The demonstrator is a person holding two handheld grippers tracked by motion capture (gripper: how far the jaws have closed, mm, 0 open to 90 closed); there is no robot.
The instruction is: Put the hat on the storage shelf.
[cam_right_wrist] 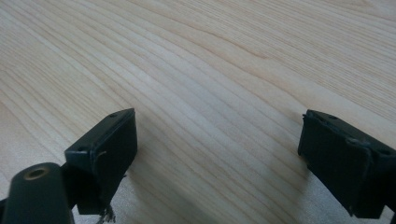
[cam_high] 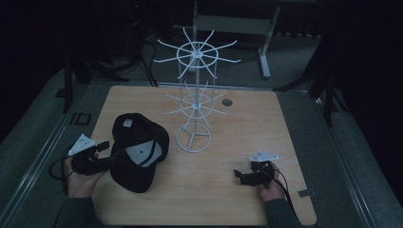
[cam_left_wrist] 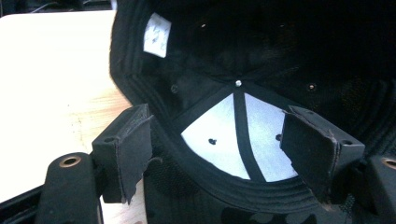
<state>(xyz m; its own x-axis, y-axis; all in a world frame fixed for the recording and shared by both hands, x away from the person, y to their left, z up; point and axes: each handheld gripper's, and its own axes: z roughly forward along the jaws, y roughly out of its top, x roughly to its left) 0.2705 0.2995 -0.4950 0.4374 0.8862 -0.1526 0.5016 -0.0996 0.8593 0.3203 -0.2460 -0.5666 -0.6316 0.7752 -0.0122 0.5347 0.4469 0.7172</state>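
A black cap (cam_high: 138,149) lies upside down on the left part of the wooden table (cam_high: 237,137). Its inside shows white front panels (cam_left_wrist: 233,135) and a white label (cam_left_wrist: 156,35). My left gripper (cam_high: 108,156) is open at the cap's near left edge. In the left gripper view, the left gripper (cam_left_wrist: 219,140) has one jaw on each side of the cap's rim (cam_left_wrist: 224,182), neither closed on it. My right gripper (cam_high: 241,176) is open low over bare wood near the front right. Nothing lies between the jaws of the right gripper (cam_right_wrist: 219,140).
A white wire display rack (cam_high: 195,95) with two tiers of radiating hooks stands on a ring base at the table's middle, right of the cap. A small round grommet (cam_high: 226,102) sits behind it. A small metal tab (cam_high: 306,193) lies by the front right edge.
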